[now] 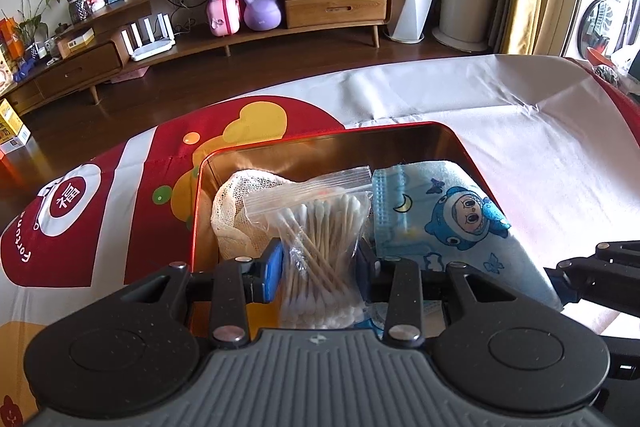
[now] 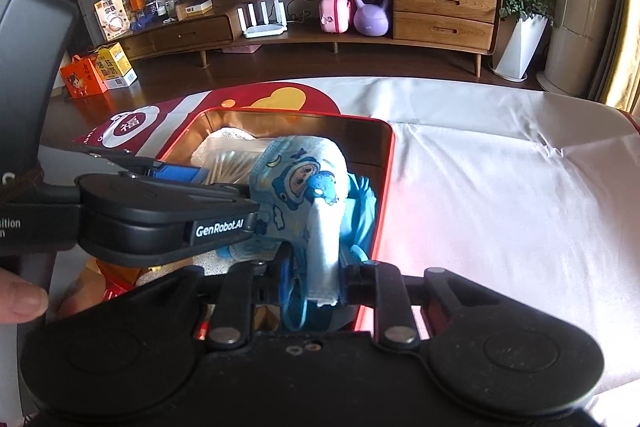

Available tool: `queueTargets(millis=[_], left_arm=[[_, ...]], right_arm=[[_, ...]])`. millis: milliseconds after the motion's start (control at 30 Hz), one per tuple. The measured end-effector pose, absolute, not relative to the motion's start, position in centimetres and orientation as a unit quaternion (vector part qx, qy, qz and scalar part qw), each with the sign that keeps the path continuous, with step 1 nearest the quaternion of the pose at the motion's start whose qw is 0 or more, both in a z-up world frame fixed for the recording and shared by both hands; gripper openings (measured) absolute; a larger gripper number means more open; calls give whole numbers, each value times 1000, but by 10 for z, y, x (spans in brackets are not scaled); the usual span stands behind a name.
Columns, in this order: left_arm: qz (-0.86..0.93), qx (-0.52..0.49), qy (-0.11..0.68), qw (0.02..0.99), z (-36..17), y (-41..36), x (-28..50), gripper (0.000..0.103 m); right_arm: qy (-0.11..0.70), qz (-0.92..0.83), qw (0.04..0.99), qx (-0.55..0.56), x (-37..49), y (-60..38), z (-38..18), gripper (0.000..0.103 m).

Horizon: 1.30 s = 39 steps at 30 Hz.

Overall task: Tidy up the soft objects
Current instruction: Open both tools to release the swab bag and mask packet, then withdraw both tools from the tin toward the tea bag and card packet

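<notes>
We list: left gripper (image 1: 319, 269) clamped on cotton-swab bag (image 1: 318, 251) (long axis toward camera), frame centre, over red tin (image 1: 400, 129); right gripper (image 2: 314, 279) pinching cartoon cloth (image 2: 304, 187); lettering "GenRobot.AI".
</notes>
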<state>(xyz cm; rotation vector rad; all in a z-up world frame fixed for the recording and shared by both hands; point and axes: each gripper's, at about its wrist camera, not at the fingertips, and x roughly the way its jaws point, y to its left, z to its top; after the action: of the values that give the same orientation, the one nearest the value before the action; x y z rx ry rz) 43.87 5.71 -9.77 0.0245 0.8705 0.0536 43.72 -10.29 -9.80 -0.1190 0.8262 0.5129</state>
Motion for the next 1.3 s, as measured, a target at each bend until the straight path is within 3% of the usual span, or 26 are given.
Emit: queueTargets(millis=[100, 233, 700, 900, 1000, 1300], left_arm=[[29, 6, 423, 906, -95, 59, 437, 41], [35, 3, 419, 907, -89, 61, 433, 59], [33, -6, 401, 916, -63, 64, 405, 61], [31, -10, 394, 919, -50, 65, 388, 62], [35, -10, 384, 923, -42, 65, 378, 75], [33, -10, 372, 928, -21, 64, 349, 75]], right_arm=[[393, 247, 883, -60, 435, -103, -96, 31], [390, 248, 885, -62, 433, -104, -92, 36], [375, 250, 892, -45, 413, -115, -68, 61], [365, 249, 896, -43, 400, -121, -53, 64], [359, 249, 898, -45, 393, -122, -46, 66], [344, 254, 902, -54, 366, -125, -27, 73]])
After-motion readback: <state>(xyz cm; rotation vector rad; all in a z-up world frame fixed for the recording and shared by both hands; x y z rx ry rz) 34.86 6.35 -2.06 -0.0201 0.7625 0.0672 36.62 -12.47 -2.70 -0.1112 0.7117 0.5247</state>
